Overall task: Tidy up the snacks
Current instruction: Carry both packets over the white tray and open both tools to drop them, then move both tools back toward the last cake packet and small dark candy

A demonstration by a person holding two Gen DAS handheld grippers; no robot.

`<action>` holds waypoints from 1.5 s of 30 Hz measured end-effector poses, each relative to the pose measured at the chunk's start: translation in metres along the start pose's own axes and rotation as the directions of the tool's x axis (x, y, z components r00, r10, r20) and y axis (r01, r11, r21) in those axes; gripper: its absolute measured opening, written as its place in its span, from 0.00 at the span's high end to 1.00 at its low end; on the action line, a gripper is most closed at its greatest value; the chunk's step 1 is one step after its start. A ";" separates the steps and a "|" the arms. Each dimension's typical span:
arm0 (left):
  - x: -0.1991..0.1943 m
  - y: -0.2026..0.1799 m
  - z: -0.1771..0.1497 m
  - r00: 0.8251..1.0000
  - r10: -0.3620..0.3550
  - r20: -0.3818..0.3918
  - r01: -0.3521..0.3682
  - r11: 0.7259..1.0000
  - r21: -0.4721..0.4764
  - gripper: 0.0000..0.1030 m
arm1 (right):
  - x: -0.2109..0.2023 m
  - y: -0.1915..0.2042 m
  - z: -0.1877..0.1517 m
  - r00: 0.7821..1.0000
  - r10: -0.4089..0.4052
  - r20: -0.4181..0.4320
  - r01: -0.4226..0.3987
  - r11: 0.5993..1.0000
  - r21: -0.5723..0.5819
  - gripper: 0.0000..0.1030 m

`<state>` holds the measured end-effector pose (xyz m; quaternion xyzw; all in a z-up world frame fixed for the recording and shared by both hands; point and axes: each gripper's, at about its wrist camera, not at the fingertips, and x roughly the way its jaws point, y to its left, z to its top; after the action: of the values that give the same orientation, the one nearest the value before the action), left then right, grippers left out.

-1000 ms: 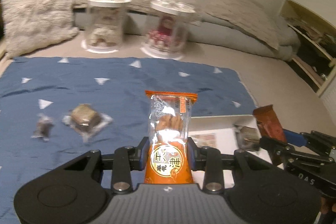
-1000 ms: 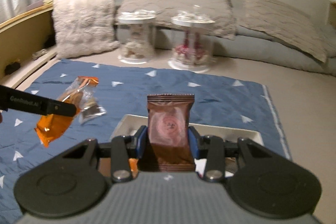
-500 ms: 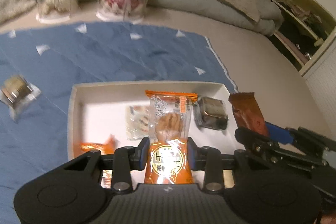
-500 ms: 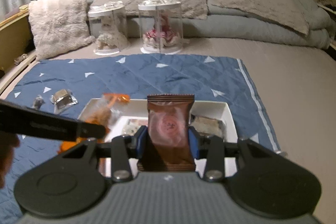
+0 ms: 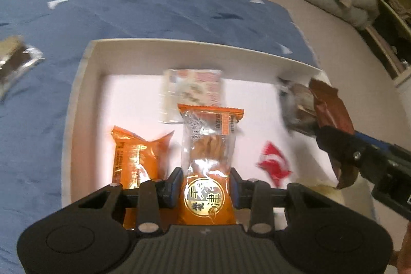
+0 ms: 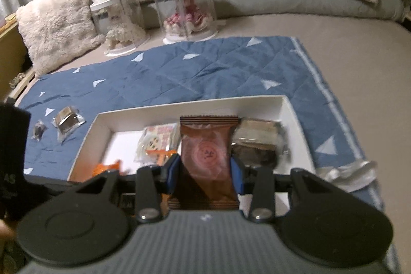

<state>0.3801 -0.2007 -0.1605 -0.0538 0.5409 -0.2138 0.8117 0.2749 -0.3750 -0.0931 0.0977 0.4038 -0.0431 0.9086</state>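
Note:
My left gripper [image 5: 205,186] is shut on an orange snack packet [image 5: 208,161] and holds it just above the white tray [image 5: 84,68]. My right gripper [image 6: 205,176] is shut on a brown snack packet [image 6: 205,153], also over the tray [image 6: 292,109]; it shows at the right of the left wrist view [image 5: 331,104]. In the tray lie another orange packet [image 5: 136,158], a pale printed packet [image 5: 195,86], a red wrapper [image 5: 273,163] and a dark clear-wrapped cake [image 6: 259,143].
The tray sits on a blue quilted mat [image 6: 195,71] on a bed. Two small wrapped snacks [image 6: 67,121] [image 6: 39,132] lie on the mat left of the tray. Two clear display cases [image 6: 185,9] and pillows stand behind. A crumpled silver wrapper [image 6: 346,173] lies right of the tray.
Both grippers moved forward and down over the tray with their packets still held. The left wrist view now looks steeply down into the tray.

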 end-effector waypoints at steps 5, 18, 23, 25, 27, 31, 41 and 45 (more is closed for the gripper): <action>-0.018 0.018 0.007 0.998 -0.041 0.037 0.041 0.999 -0.016 0.53 | 0.013 0.016 0.004 0.999 0.037 -0.031 -0.036 0.999 0.015 0.54; -0.052 -0.004 0.006 0.997 -0.015 0.074 0.003 0.986 0.170 0.29 | 0.021 0.023 0.011 0.999 -0.022 -0.039 0.024 0.999 0.048 0.38; -0.058 -0.001 0.001 0.998 -0.014 0.063 0.003 0.985 0.170 0.28 | 0.013 0.018 0.004 0.997 -0.032 -0.074 0.035 0.998 0.044 0.38; -0.062 -0.001 0.000 0.998 -0.006 0.070 -0.006 0.984 0.178 0.27 | 0.008 0.017 0.001 0.996 -0.040 -0.081 0.043 0.998 0.036 0.38; -0.066 0.000 0.000 0.997 -0.001 0.075 -0.012 0.984 0.178 0.27 | 0.001 0.015 -0.001 0.996 -0.042 -0.077 0.045 0.998 0.037 0.38; -0.076 0.003 -0.002 0.997 0.005 0.080 -0.019 0.985 0.170 0.20 | -0.015 0.009 -0.004 0.996 -0.055 -0.065 0.058 0.997 0.048 0.38; -0.097 0.017 -0.009 0.995 0.025 0.098 -0.040 0.988 0.146 0.00 | -0.049 0.003 -0.017 0.994 -0.104 -0.043 0.105 0.994 0.023 0.22; -0.105 0.024 -0.012 0.993 0.040 0.115 -0.056 0.988 0.141 0.00 | -0.056 0.002 -0.022 0.991 -0.135 -0.020 0.135 0.991 0.009 0.05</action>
<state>0.3422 -0.1344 -0.0833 0.0061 0.4788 -0.2294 0.8474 0.2221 -0.3685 -0.0660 0.0752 0.4179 -0.1056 0.8992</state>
